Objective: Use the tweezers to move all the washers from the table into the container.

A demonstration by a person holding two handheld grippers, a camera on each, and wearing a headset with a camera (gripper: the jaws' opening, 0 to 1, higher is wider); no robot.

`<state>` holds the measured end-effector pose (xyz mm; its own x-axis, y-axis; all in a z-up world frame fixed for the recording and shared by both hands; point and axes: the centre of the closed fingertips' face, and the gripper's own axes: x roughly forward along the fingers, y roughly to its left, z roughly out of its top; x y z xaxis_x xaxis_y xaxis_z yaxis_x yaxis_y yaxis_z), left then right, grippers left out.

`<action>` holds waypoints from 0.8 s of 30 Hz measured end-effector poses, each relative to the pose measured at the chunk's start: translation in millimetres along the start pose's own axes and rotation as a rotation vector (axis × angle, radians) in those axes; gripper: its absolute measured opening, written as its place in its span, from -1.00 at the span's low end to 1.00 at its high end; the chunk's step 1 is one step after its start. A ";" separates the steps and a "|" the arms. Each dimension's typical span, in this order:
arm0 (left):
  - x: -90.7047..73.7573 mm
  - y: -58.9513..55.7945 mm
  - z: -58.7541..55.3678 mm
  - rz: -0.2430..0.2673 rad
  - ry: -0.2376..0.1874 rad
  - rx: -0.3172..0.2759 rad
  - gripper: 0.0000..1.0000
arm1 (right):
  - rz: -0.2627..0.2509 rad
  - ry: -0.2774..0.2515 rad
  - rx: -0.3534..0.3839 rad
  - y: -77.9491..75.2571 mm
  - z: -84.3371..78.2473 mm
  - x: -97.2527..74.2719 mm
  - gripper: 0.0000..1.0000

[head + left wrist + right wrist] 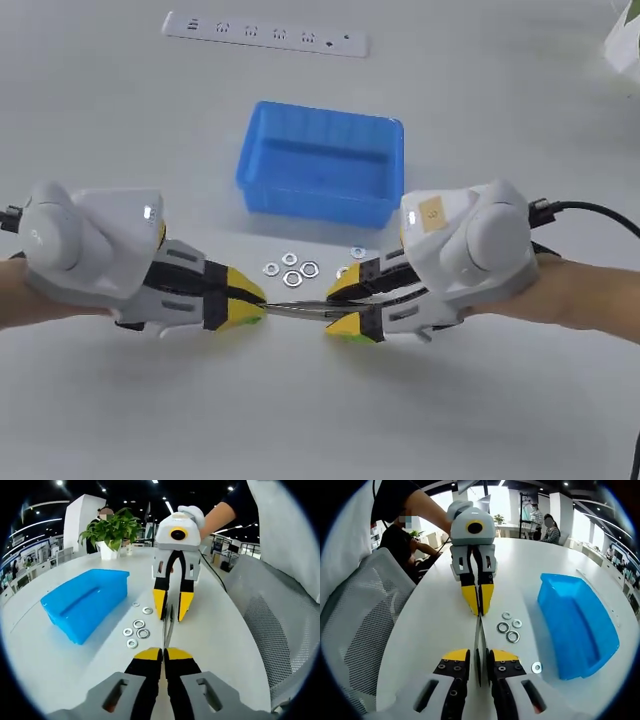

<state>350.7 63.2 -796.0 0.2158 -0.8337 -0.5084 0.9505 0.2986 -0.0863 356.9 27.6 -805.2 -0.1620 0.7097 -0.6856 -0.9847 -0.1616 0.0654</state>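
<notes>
One orange sticker [432,213], seemingly reading 3, marks the right gripper [339,307] straddling tweezers [296,309]

There are six washers [143,633] on one white table [480,120]. Four of them make a little bunch and two lie on their own. There is one blue container [310,205]. There is one pair of tweezers [297,309]. There are two grippers, the left gripper [245,305] and the right gripper [342,305]. There is one white power strip [265,33] and one potted plant [112,530].
</notes>
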 end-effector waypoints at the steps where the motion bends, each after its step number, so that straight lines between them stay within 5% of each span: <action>1: 0.2 0.7 -0.1 0.001 -0.003 -0.009 -0.88 | -0.005 0.000 -0.009 -1.3 -0.1 0.1 -0.71; 12: 0.5 -2.1 -1.6 -0.007 0.016 -0.020 -0.92 | -0.035 -0.007 -0.036 -4.5 0.0 2.9 -0.82; 16: -3.7 -2.7 -0.5 -0.007 0.023 0.007 -0.92 | -0.045 0.002 -0.130 -1.3 1.6 4.7 -0.85; 24: -21.2 -9.4 22.0 -0.015 -0.004 0.030 -0.92 | -0.050 -0.041 -0.118 3.7 11.8 1.0 -0.86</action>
<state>342.1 67.9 -765.7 0.2020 -0.8397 -0.5040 0.9599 0.2720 -0.0685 352.3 35.9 -797.1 -0.1180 0.7459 -0.6556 -0.9775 -0.2033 -0.0554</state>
